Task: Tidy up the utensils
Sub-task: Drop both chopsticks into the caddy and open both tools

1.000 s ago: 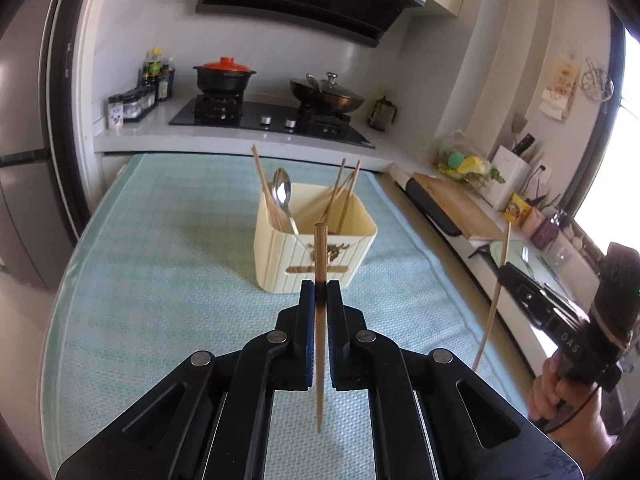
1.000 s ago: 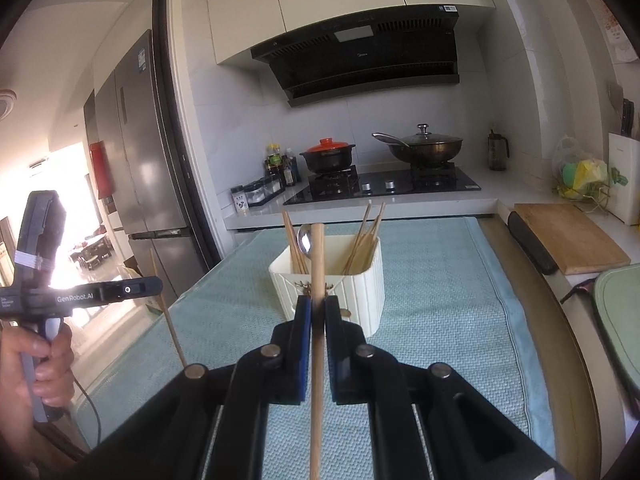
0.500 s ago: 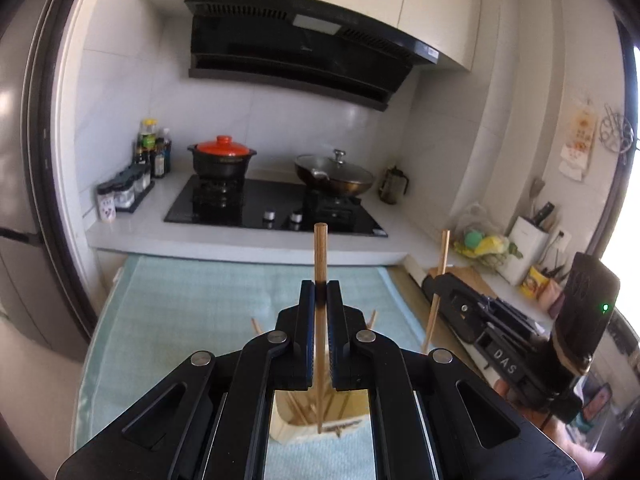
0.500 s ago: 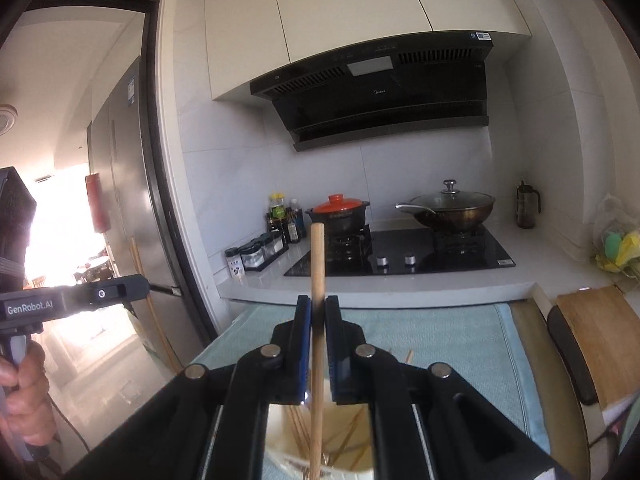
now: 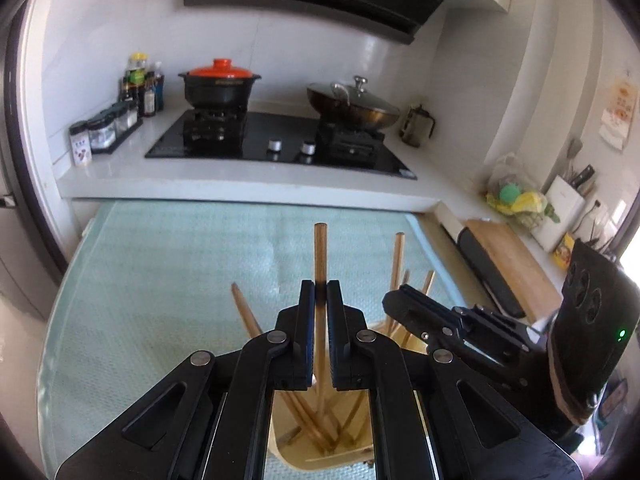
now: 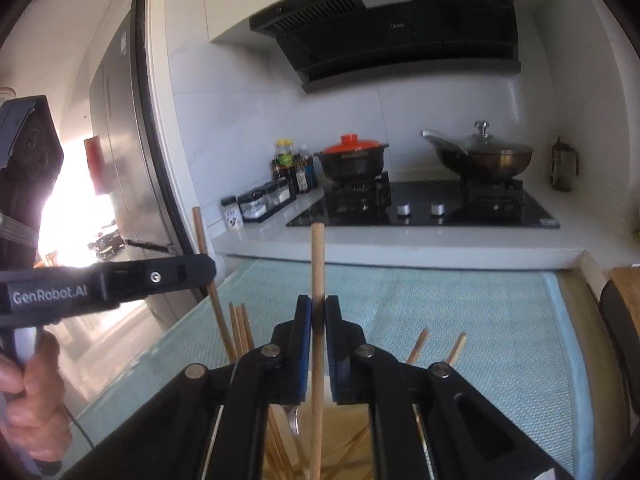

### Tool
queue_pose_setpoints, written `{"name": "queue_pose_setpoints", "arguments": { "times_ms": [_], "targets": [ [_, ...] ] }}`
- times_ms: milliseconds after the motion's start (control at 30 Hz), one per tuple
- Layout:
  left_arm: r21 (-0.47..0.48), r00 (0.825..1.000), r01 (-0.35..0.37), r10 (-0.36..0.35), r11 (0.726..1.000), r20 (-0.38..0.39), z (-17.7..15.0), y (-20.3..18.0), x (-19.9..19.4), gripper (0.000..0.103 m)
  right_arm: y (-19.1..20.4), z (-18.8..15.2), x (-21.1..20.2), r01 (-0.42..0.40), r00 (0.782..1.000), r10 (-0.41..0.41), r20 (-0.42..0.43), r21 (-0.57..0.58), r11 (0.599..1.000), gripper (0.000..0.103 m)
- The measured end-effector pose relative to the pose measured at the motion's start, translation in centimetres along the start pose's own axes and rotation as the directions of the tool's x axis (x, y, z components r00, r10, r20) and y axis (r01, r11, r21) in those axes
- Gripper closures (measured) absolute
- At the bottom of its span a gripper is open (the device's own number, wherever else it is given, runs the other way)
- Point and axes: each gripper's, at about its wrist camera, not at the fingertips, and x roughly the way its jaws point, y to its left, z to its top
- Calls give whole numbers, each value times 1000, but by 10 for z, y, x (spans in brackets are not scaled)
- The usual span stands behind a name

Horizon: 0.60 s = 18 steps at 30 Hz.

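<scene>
Left wrist view: the left gripper (image 5: 319, 312) has its fingers (image 5: 305, 320) clenched on an upright wooden chopstick (image 5: 320, 256), whose lower end reaches down into the cream utensil holder (image 5: 288, 436) directly beneath. Several other chopsticks already lean inside the holder. To the right, the right gripper (image 5: 404, 300) hangs over the same holder with its own chopstick (image 5: 397, 256) rising above it. The holder stands on a pale green mat covering the surface (image 5: 160, 280).

Right wrist view: the right gripper (image 6: 318, 320) grasps a second chopstick (image 6: 317, 264) upright, its tip dropping toward the holder's mouth among the sticks and a spoon (image 6: 294, 420) handle. The left gripper (image 6: 120, 280) enters from the left, carrying its chopstick (image 6: 204, 256).

The step in hand appears to be dropping both chopsticks into the holder. Next, each pair of fingers would need to release while the sticks stand inside the rim, so they slide in rather than tip out.

The holder is mostly hidden behind the gripper bodies in both views, and its rim is cut off at the bottom. Whether either tip touches the holder's floor cannot be told.
</scene>
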Motion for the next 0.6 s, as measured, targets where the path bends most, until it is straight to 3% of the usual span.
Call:
{"name": "queue_pose_setpoints", "arguments": {
  "times_ms": [33,67,100,133,167,267,433,600],
  "targets": [
    [3,1000,-11,11,1000,-14,-5,-1,4,92,-2,-6,4,-5,999,6,-37,8,1000,94],
    [5,999,-18,18,1000,-30,-11,-1,8,72,-3,-11,8,-8,997,8,-70,9,1000,92],
    [3,999,-22,22,1000,-36,-16,0,8,59,-3,-16,10,-2,995,2,-97,5,1000,76],
    [1,999,-31,31,1000,-28,-21,0,4,39,-3,-20,7,10,994,-10,-106,0,1000,64],
    [1,999,-42,42,999,-15,-25,2,-1,30,-4,-23,2,17,995,-17,-94,-1,1000,45],
    [12,999,-46,46,999,10,-38,2,-23,20,-6,-26,-20,43,996,-43,-81,-13,999,41],
    [94,984,-171,164,981,75,-59,-11,-65,4,-5,-25,-66,99,994,-100,-54,-13,995,37],
    [131,954,-286,270,949,127,-87,-29,-105,1,6,-39,-113,170,985,-170,-38,-5,985,31]
  ]
}}
